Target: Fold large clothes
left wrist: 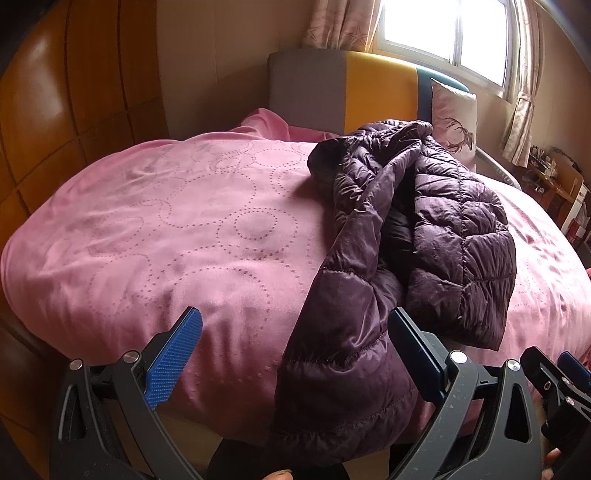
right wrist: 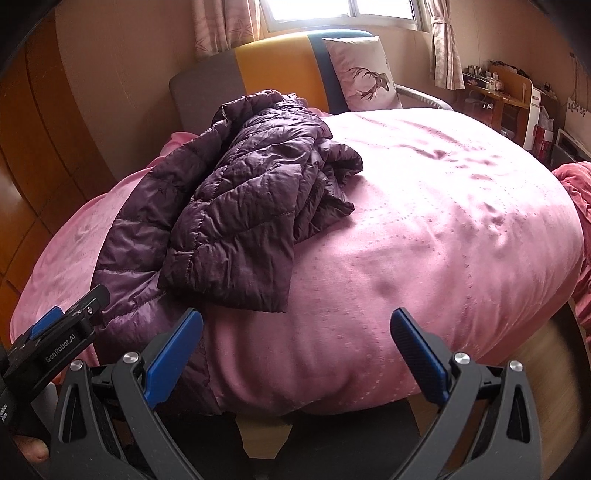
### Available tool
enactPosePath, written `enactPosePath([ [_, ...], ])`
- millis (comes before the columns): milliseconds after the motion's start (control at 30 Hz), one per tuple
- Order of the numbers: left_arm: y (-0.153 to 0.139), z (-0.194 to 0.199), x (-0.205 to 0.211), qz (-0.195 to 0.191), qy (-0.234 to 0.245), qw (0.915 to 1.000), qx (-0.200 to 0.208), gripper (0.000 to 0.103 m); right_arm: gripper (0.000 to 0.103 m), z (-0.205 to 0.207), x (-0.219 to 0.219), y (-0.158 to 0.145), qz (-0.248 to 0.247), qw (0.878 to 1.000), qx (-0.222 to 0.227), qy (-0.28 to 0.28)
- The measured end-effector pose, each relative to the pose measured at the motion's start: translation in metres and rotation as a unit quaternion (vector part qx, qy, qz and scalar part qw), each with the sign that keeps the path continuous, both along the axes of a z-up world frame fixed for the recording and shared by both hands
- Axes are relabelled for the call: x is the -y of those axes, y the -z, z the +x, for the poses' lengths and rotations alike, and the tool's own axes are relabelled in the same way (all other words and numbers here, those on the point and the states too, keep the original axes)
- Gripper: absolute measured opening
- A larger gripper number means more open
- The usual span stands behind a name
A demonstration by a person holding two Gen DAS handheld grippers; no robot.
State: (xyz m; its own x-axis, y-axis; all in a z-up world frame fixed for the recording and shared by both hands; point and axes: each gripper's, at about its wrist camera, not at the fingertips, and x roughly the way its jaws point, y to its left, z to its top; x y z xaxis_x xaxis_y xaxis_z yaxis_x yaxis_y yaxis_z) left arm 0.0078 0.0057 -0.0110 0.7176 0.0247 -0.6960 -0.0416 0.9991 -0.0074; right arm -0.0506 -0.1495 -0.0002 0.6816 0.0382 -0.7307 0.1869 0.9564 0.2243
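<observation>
The left gripper (left wrist: pixel 295 332) is spread wide with nothing between its fingers, held at the near edge of the bed (left wrist: pixel 166 221). The right gripper (right wrist: pixel 295 332) is also wide open and empty. A crumpled purple jacket (left wrist: pixel 417 229) lies on the pink bedspread at one o'clock in the left view, one part draping over the near edge. Farther, at twelve o'clock, stand a headboard (left wrist: pixel 369 92), pillow (left wrist: pixel 454 114) and window (left wrist: pixel 443 33).

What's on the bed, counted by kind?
Crumpled dark purple quilted puffer jacket: 1
Pale pink pillow with a deer print: 1
Pink dotted-circle bedspread: 1
Total: 3
Both grippers, left and right, are open, holding nothing.
</observation>
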Motion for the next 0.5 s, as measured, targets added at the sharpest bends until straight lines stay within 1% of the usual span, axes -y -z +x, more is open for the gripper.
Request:
enactPosePath([
  [100, 0.003, 0.000, 0.000, -0.007, 0.015, 0.9999, 0.003, 0.099, 0.101, 0.002, 0.002, -0.001, 0.003, 1.000, 0.004, -0.002],
  [233, 0.005, 0.004, 0.000, -0.005, 0.018, 0.9998, -0.004, 0.099, 0.101, 0.013, 0.003, -0.001, 0.006, 1.000, 0.005, -0.012],
  [367, 0.011, 0.012, 0.000, -0.001, 0.038, 0.9988, -0.030, 0.099, 0.101, 0.035, 0.007, 0.005, 0.022, 1.000, -0.011, -0.019],
  [467, 0.016, 0.018, -0.007, -0.017, 0.042, 0.9980, -0.043, 0.099, 0.101, 0.057, 0.008, 0.014, 0.043, 0.998, -0.030, -0.027],
  [500, 0.018, 0.020, -0.007, -0.018, 0.045, 0.9978, -0.047, 0.098, 0.101, 0.063, 0.007, 0.017, 0.047, 0.998, -0.032, -0.031],
])
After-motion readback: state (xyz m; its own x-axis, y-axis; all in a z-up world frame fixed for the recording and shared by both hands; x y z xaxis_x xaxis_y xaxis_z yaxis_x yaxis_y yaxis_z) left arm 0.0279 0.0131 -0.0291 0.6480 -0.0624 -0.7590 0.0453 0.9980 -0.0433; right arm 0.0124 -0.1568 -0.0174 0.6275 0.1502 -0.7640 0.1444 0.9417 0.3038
